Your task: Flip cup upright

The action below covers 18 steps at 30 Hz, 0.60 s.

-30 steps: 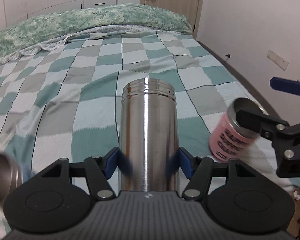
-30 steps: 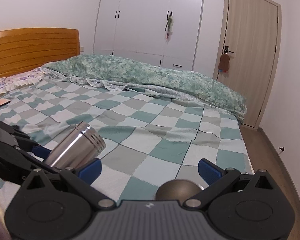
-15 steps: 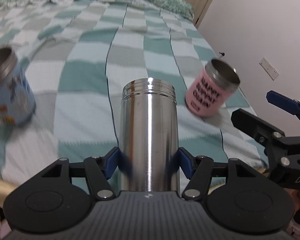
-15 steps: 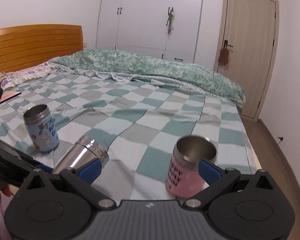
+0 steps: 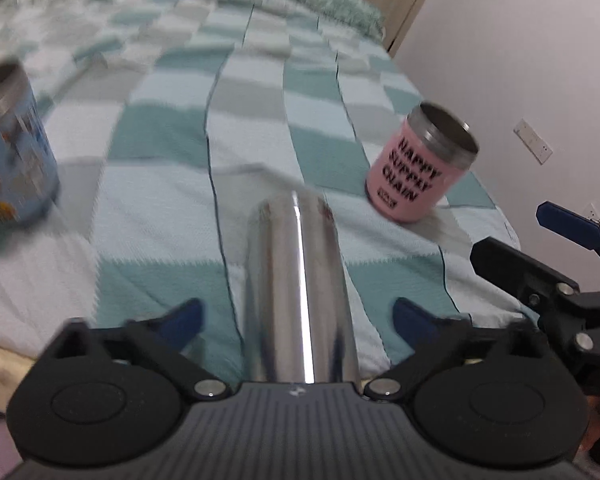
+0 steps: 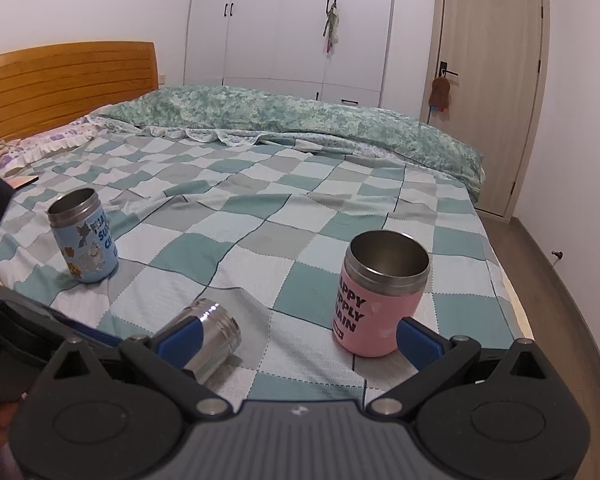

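A plain steel cup (image 5: 298,292) lies on its side on the checked bedspread, between the open fingers of my left gripper (image 5: 296,316); the blue pads stand clear of it on both sides. It also shows in the right wrist view (image 6: 216,332), mouth pointing right. A pink cup (image 6: 376,300) stands upright, mouth up; it also shows in the left wrist view (image 5: 420,168). A blue cartoon cup (image 6: 84,236) stands upright at the left, also in the left wrist view (image 5: 12,148). My right gripper (image 6: 300,340) is open and empty.
The checked bedspread (image 6: 284,216) covers the bed. A green duvet (image 6: 300,116) lies at the far side, a wooden headboard (image 6: 60,76) at the left. The bed's right edge drops to the floor (image 6: 556,300) by a door (image 6: 492,80).
My left gripper has opened and let go of the steel cup, which now lies on the bed. The pink cup now stands on the bed, free of my right gripper.
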Motion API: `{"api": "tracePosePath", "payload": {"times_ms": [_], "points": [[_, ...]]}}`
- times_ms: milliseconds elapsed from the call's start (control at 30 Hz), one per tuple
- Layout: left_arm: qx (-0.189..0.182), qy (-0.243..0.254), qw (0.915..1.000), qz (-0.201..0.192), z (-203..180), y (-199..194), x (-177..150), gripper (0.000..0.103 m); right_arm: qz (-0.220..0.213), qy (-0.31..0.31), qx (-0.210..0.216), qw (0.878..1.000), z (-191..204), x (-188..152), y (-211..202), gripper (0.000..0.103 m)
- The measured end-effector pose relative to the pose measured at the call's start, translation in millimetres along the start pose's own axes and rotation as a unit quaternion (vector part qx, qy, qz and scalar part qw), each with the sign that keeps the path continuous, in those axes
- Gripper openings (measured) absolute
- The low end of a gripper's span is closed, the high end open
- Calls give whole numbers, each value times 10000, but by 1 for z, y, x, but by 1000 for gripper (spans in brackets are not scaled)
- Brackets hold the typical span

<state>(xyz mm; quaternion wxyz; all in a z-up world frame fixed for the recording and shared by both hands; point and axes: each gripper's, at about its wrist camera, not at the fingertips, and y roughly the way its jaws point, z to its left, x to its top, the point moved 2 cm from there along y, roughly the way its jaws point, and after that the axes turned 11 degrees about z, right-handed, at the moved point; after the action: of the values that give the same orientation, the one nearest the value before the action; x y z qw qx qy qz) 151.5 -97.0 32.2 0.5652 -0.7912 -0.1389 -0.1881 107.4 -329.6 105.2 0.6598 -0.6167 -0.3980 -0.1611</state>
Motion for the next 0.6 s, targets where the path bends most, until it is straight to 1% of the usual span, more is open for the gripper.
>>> {"api": "tracePosePath", "payload": {"times_ms": [100, 200, 300, 467, 600], "points": [[53, 211, 9996, -206, 2, -18, 0, 103, -121, 37, 32, 9999, 0, 3, -9, 103], [189, 407, 9981, -430, 8, -36, -1, 103, -237, 56, 59, 9997, 3, 8, -17, 103], [454, 652, 9944, -694, 20, -52, -6, 103, -260, 35, 106, 9996, 12, 12, -22, 103], [747, 921, 9889, -900, 44, -64, -10, 103, -85, 13, 245, 9997, 34, 16, -10, 103], [801, 1072, 9869, -904, 66, -65, -14, 103, 247, 64, 419, 9988, 54, 20, 13, 103]]}}
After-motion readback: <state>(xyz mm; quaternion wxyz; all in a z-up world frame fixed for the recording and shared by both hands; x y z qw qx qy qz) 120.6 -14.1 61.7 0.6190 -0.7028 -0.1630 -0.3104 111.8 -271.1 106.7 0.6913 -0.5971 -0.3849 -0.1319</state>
